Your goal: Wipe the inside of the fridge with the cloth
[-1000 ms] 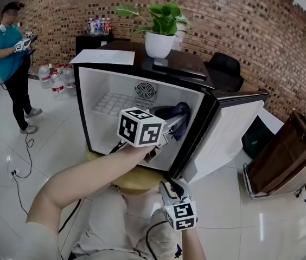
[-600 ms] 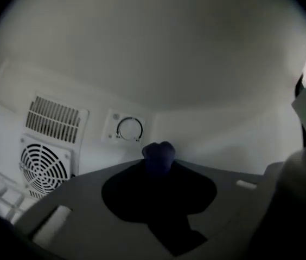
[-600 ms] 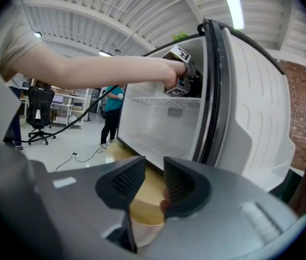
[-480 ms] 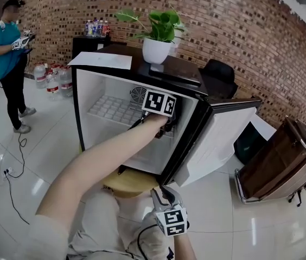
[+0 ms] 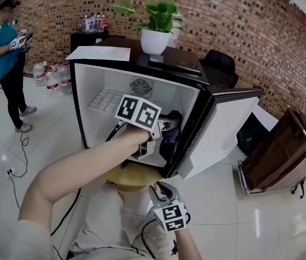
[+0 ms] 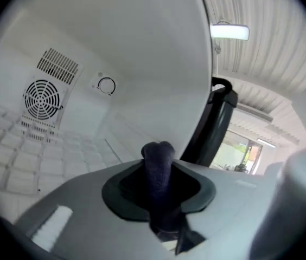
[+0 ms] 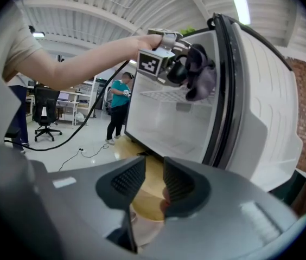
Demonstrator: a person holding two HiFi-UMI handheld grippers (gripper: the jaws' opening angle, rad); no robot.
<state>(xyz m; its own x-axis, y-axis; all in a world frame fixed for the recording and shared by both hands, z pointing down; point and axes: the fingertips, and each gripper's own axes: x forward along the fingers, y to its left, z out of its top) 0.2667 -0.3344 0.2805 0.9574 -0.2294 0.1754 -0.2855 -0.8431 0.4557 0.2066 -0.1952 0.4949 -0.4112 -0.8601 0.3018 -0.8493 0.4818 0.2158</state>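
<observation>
Left gripper (image 5: 162,127): jaws pinch a dark cloth (image 6: 158,164), a fold bunched up between the pads; they have just eased slightly wider with the cloth clamped between them. Right gripper (image 7: 148,179): jaws stand a narrow gap apart, nothing between them; it is held low, in front of the fridge (image 5: 75,99) and outside it.

Far left, a person (image 5: 6,47) stands on the tiled floor. Fridge cavity is white, with a wire shelf (image 5: 105,101) at left and a round fan grille (image 6: 42,98) on the back wall. Left gripper reaches in at the cavity's right side, the cloth close by the right inner wall; contact unclear. Door (image 5: 223,131) is swung open to the right.
</observation>
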